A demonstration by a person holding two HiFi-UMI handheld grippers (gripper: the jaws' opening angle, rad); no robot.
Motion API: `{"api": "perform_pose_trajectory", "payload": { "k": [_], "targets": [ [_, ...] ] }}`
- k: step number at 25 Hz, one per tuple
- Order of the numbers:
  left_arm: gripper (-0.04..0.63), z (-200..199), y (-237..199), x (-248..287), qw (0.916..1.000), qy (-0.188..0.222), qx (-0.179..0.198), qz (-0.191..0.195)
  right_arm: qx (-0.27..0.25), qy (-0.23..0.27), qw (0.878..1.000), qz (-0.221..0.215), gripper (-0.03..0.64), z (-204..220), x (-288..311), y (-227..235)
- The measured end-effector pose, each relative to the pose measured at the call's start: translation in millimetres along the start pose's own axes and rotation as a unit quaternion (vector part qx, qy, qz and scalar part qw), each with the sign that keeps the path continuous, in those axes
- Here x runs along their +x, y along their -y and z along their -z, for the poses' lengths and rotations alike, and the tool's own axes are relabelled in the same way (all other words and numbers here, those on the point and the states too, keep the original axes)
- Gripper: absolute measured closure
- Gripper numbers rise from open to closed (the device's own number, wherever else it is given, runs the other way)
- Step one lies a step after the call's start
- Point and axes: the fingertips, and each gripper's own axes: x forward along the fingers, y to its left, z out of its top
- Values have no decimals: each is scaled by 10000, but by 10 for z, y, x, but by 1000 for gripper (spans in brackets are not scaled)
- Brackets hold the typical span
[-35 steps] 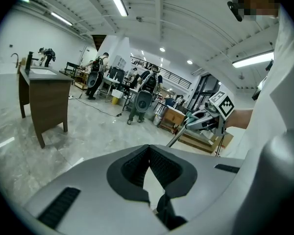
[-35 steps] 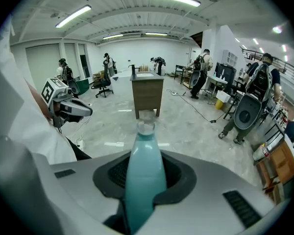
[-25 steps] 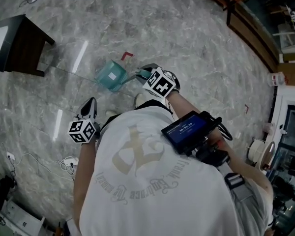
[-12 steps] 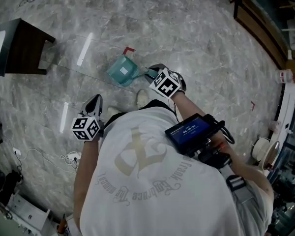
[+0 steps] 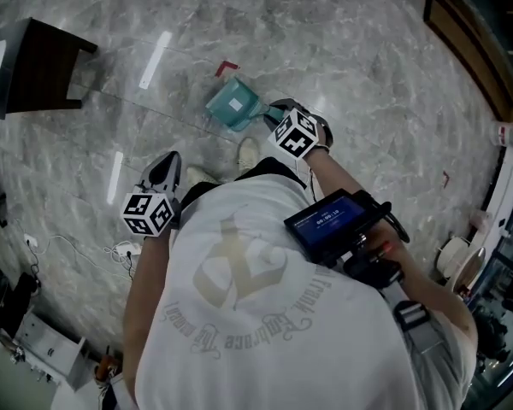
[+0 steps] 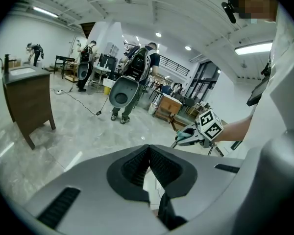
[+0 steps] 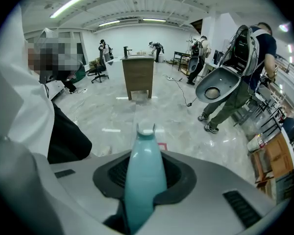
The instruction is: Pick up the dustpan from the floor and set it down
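Note:
The teal dustpan is low over the marble floor, beside a red tape mark; whether it touches the floor I cannot tell. My right gripper is shut on its handle, which runs up between the jaws as a teal bar in the right gripper view. My left gripper hangs lower left of the pan, apart from it. Its pads meet at the tip with nothing between them. From the left gripper view the right gripper shows with the teal handle in it.
A dark wooden cabinet stands at the far left, well away from the pan. Cables lie on the floor near my left side. My shoe is just behind the pan. People carrying gear stand further off.
My right gripper has carried the dustpan to the right and lower, closer to the red tape mark. The left gripper has drifted a little forward, still shut and empty.

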Motion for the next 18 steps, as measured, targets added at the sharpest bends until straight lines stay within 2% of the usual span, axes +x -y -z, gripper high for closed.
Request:
{"api": "perform_pose_trajectory", "payload": {
  "k": [18],
  "targets": [
    [584,168,83,-235,9974,-31,-318,-638,-1211,-372,9915,-307,512,198,810,206]
  ]
}}
